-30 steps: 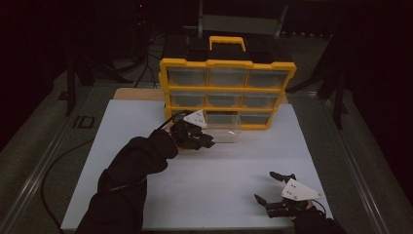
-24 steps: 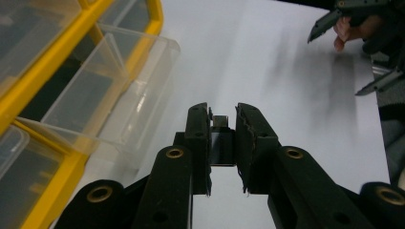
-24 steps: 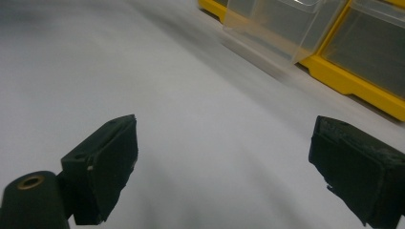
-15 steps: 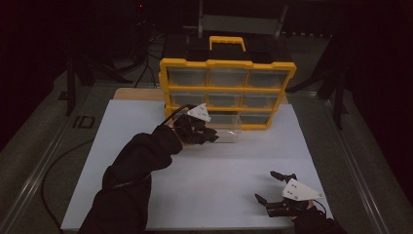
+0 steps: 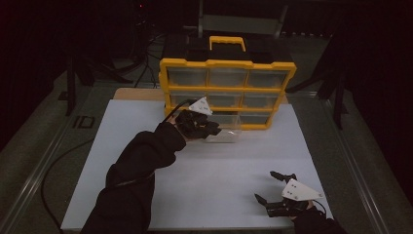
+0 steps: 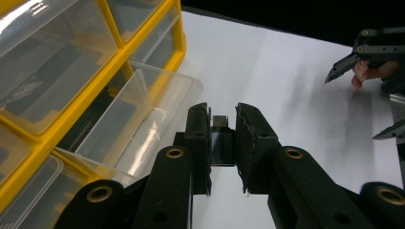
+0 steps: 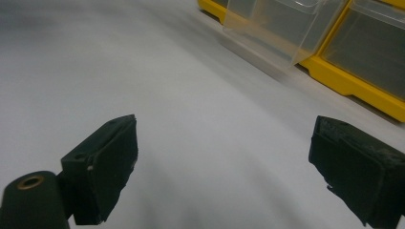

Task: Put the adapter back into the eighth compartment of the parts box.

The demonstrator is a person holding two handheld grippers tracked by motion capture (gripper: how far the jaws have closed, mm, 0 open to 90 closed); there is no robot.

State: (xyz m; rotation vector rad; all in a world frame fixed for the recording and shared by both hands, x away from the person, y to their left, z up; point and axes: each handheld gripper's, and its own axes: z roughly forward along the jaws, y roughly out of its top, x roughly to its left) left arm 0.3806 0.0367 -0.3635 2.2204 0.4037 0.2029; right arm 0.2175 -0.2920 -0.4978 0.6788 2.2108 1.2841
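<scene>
Closest to the person, the right gripper (image 5: pixel 272 195) is resting low over the white table (image 5: pixel 146 170), near the front edge. Its jaws are standing wide open and they are holding nothing. In the right gripper view there is just bare table between them.

Farther out, the left gripper (image 5: pixel 214 129) is reaching forward on a dark sleeve (image 5: pixel 141 165). In the left gripper view its jaws are closed most of the way, and they are pinching a small dark block (image 6: pixel 221 140) between them. What the block is, I cannot tell. It is hanging just beside the clear drawer (image 6: pixel 143 129), not inside it yet.

The clear drawer is sticking out from the bottom row of the yellow box (image 5: pixel 226 92), which is standing at the far side of the table. The other little drawers in the box look pushed in.

I think the block is going into that open drawer. Some things could go wrong. The block is small and held near the tips, so it could slip out and drop on the table. If the gripper lets go too soon, the block will miss the drawer. If the gripper bumps the drawer's thin wall, the drawer could slide back in or tip.
</scene>
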